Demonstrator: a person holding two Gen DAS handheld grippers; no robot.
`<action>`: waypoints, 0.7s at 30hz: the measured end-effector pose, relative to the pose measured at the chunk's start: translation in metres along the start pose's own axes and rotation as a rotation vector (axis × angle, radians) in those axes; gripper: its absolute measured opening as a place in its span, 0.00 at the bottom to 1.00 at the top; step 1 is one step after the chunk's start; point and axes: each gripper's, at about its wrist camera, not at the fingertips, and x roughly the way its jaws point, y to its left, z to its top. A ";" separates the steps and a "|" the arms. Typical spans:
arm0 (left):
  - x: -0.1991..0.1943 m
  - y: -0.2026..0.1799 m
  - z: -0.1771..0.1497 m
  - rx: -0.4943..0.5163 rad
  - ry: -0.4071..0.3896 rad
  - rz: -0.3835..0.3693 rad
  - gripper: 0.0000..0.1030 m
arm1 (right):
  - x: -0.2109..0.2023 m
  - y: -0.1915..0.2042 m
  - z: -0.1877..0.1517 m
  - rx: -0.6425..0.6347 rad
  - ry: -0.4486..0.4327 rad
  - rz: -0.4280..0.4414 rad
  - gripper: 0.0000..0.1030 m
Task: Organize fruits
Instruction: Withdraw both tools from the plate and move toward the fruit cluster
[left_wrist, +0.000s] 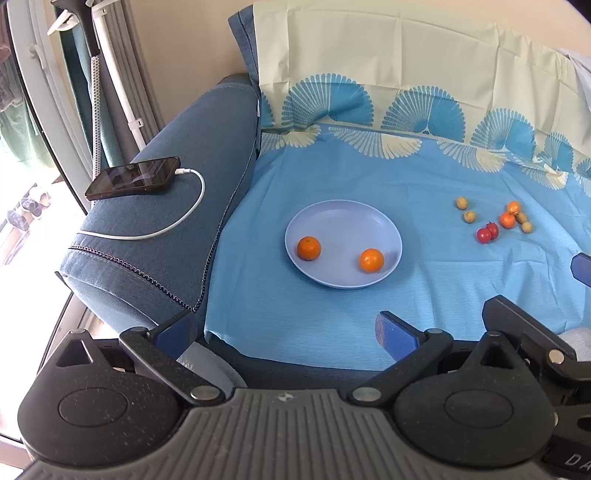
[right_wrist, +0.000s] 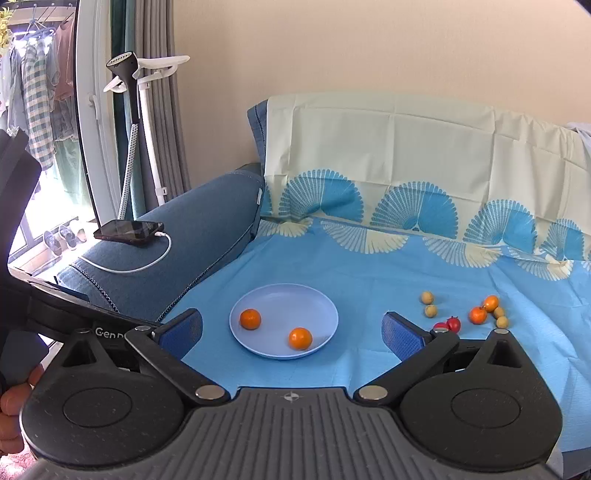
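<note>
A pale blue plate (left_wrist: 343, 218) (right_wrist: 284, 299) lies on the blue cloth and holds two oranges (left_wrist: 308, 248) (right_wrist: 250, 318), one at its left and one at its front right (left_wrist: 371, 260) (right_wrist: 300, 338). To its right lie two more oranges (left_wrist: 507, 220) (right_wrist: 478, 315), two red fruits (left_wrist: 487, 232) (right_wrist: 453, 323) and several small yellow-brown fruits (left_wrist: 462, 202) (right_wrist: 427, 297). My left gripper (left_wrist: 286, 328) is open and empty, near the sofa's front edge. My right gripper (right_wrist: 291, 332) is open and empty, in front of the plate.
A phone (left_wrist: 133, 178) (right_wrist: 128, 231) with a white charging cable (left_wrist: 177, 221) lies on the blue sofa armrest at the left. The patterned cloth (left_wrist: 406, 177) covers the seat and backrest. A garment steamer stand (right_wrist: 144, 122) stands by the window.
</note>
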 end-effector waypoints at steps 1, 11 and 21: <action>0.002 0.000 0.000 0.002 0.003 0.000 1.00 | 0.001 -0.001 0.000 0.000 0.004 0.000 0.99; 0.030 -0.013 0.003 0.037 0.067 -0.003 1.00 | 0.022 -0.014 -0.007 0.033 0.054 0.001 0.99; 0.064 -0.024 0.005 0.069 0.150 0.006 1.00 | 0.050 -0.030 -0.019 0.089 0.127 0.001 0.99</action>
